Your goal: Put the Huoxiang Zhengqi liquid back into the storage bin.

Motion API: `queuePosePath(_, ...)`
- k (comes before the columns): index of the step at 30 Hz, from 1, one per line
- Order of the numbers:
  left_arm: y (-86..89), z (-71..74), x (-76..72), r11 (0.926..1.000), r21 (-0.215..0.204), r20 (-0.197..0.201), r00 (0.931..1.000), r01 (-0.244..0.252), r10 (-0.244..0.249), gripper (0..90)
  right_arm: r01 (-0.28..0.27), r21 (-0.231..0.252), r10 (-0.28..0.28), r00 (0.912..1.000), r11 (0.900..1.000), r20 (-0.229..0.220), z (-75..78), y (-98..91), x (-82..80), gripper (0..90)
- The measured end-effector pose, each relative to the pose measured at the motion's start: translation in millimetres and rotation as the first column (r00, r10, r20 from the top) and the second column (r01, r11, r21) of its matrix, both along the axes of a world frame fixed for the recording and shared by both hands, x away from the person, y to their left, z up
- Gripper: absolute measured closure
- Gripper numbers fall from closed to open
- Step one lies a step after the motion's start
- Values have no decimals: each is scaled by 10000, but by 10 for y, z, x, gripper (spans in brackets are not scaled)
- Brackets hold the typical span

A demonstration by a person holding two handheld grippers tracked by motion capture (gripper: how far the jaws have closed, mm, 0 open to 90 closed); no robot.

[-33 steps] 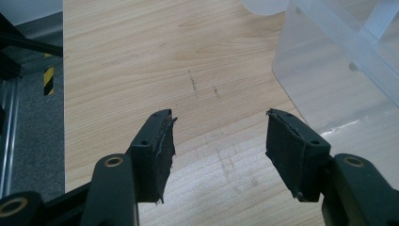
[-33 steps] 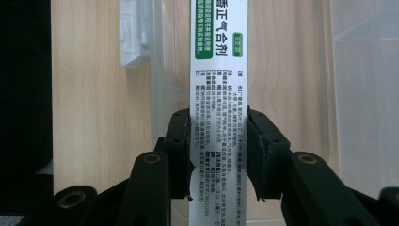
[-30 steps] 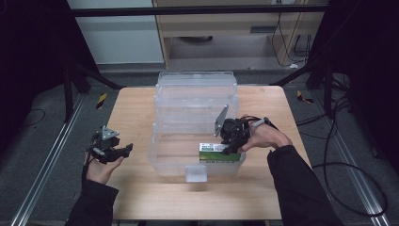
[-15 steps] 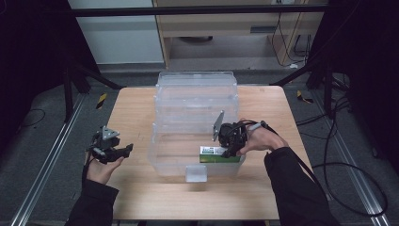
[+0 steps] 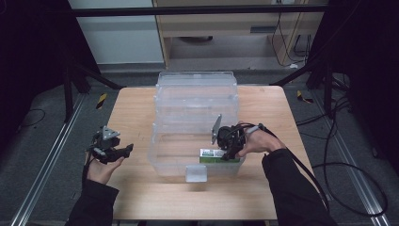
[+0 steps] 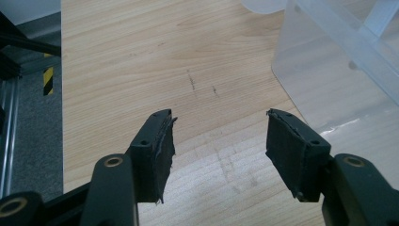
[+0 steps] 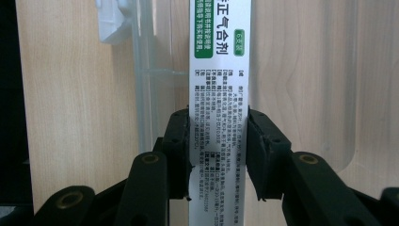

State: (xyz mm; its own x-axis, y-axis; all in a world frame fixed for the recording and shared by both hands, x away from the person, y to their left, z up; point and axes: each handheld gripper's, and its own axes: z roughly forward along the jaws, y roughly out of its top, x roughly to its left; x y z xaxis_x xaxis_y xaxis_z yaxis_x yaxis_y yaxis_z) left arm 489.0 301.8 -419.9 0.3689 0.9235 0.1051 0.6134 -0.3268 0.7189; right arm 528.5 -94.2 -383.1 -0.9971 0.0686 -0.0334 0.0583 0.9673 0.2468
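We had the right claw (image 7: 217, 141) clamped on the box (image 7: 220, 70) low in the bin (image 5: 162, 141) at frame centre, release seemingly next, while the left claw (image 6: 219, 141) stood apart over the desk (image 6: 141, 56).

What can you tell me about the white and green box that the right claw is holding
The box is a long, slim carton, apparently cardboard, white with green label panels and small printed text along its face. In the high view it lies lengthwise inside the clear plastic bin, near the bin's front right corner, low by the floor. The right claw clamps it across its narrow width, one black pad on each long side. Whether it rests on the bin's floor or hangs just above cannot be told.
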Motion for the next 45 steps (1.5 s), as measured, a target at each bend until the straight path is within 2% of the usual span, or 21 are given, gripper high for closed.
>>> queuePosePath(3, 3, 1, -1, 10000, -11, 9, 10000, -10, 10, 410, 28, -25, -28, 10000, 10000, -10, -42, 15, 3, 632)
queuePosePath(14, 8, 9, -4, 10000, -19, 41, 10000, -25, 26, 410, 219, -57, -219, 9998, 9997, -29, -35, 28, 0, 619)
queuePosePath(22, -7, 8, -5, 10000, -3, 36, 10000, 7, -7, 410, 340, 727, -356, 9991, 9968, 210, 121, -12, -45, 608)
queuePosePath(25, -8, 10, -6, 10000, -2, 46, 10000, 2, -2, 410, 506, 1299, -549, 9980, 9902, 300, 224, -54, -62, 582)
queuePosePath(29, -17, 2, -2, 10000, 29, 12, 10000, 34, -34, 410, 903, 1822, -998, 9940, 9791, 439, 339, -128, -71, 587)
queuePosePath(33, -28, -2, -2, 10000, 45, 5, 10000, 53, -54, 411, 1242, 2191, -1415, 9878, 9678, 650, 434, -198, -86, 586)
queuePosePath(35, -30, 0, -4, 10000, 44, 10, 10000, 58, -58, 411, 1208, 2340, -1410, 9874, 9647, 716, 474, -228, -93, 582)
queuePosePath(40, -31, 7, -9, 10000, 42, 28, 10000, 55, -55, 411, 1535, 2715, -1797, 9809, 9501, 742, 544, -263, -145, 580)
queuePosePath(45, -32, 13, -13, 10000, 48, 53, 10000, 61, -62, 412, 1526, 2964, -1820, 9805, 9428, 739, 576, -265, -191, 584)
